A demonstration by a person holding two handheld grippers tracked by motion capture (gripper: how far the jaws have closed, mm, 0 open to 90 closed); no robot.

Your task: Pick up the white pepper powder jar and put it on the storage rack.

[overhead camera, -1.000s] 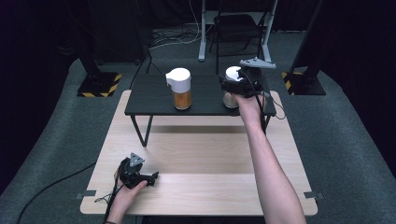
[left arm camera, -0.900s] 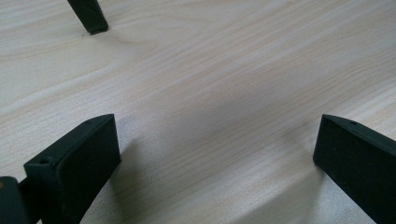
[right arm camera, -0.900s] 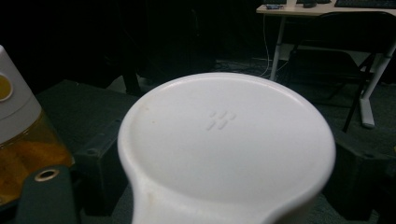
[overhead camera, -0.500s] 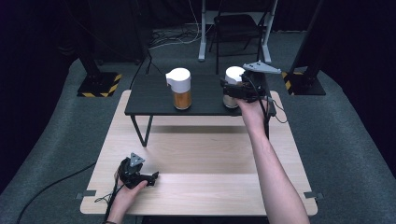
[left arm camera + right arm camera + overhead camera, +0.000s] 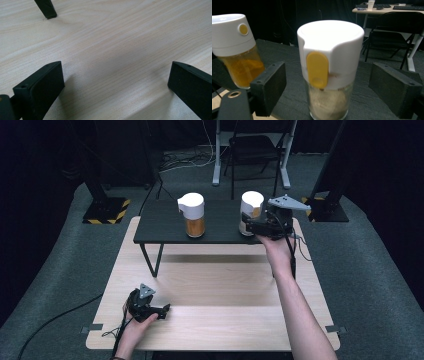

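Note:
Two glass jars with white caps stand on a low black table. The left jar holds amber contents. The right jar holds pale contents and has a yellow tab on its cap. My right gripper is level with the right jar. Its jaws have just been opening, and the jar stands upright between them with a gap on each side. My left gripper rests open on the wooden table at the front left, with nothing between its jaws.
The black table's leg stands on the wood ahead of the left gripper. Behind the tables are a black chair, a white desk frame and a stand base with yellow-black stripes on grey carpet.
My right gripper has drawn back to the right, off the right jar, and its jaws stand wider. The jar has stayed in place. The left gripper has not moved.

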